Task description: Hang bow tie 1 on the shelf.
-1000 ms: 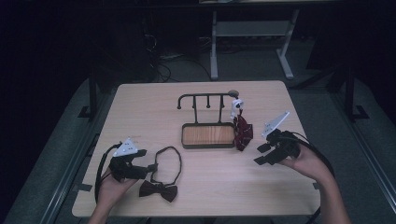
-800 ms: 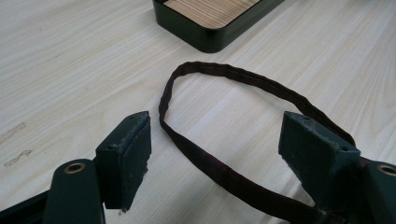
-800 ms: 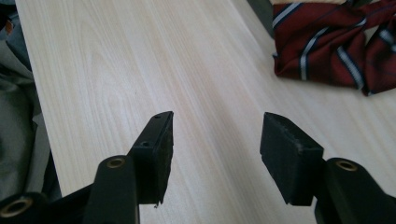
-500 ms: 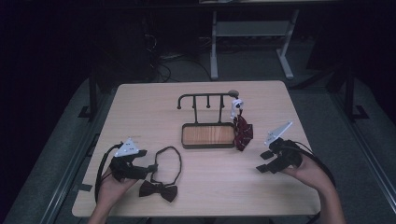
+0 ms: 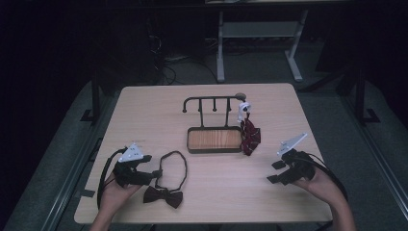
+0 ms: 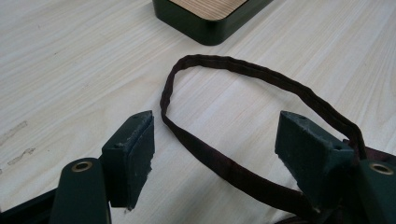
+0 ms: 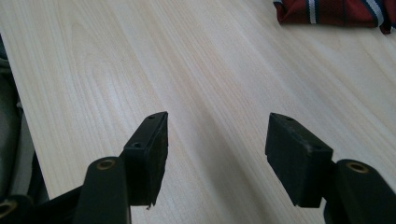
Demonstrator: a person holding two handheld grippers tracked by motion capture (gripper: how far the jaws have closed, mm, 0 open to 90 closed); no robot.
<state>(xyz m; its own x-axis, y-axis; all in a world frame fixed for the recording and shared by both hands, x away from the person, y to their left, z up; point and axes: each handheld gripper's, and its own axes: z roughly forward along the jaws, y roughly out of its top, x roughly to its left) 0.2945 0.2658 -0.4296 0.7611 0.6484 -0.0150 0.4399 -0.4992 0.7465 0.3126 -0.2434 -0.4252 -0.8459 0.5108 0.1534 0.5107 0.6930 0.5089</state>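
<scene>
A dark bow tie (image 5: 163, 196) lies near the table's front left, and its strap (image 5: 174, 166) forms a loop toward the rack. My left gripper (image 5: 156, 174) rests at the loop's left side. Its jaws stand open, with the strap (image 6: 261, 79) running across the wood between them, untouched by the pads (image 6: 135, 154). A red striped tie (image 5: 250, 134) hangs from the right end of the black hook rack (image 5: 211, 101). My right gripper (image 5: 275, 172) hovers low over bare wood at the front right. Its jaws have just been opening and nothing is between them (image 7: 217, 140); the red striped tie (image 7: 336, 11) lies farther off.
The rack stands on a black tray with a wooden floor (image 5: 215, 139) at the table's middle; its corner (image 6: 210, 23) shows ahead of my left gripper. A white tag (image 5: 244, 107) sits at the rack's right end. The table's right edge runs close to my right hand.
My right gripper has drawn back from the red tie toward the table's front right and sunk lower, with its jaws spread wider. The left gripper has stayed put.
</scene>
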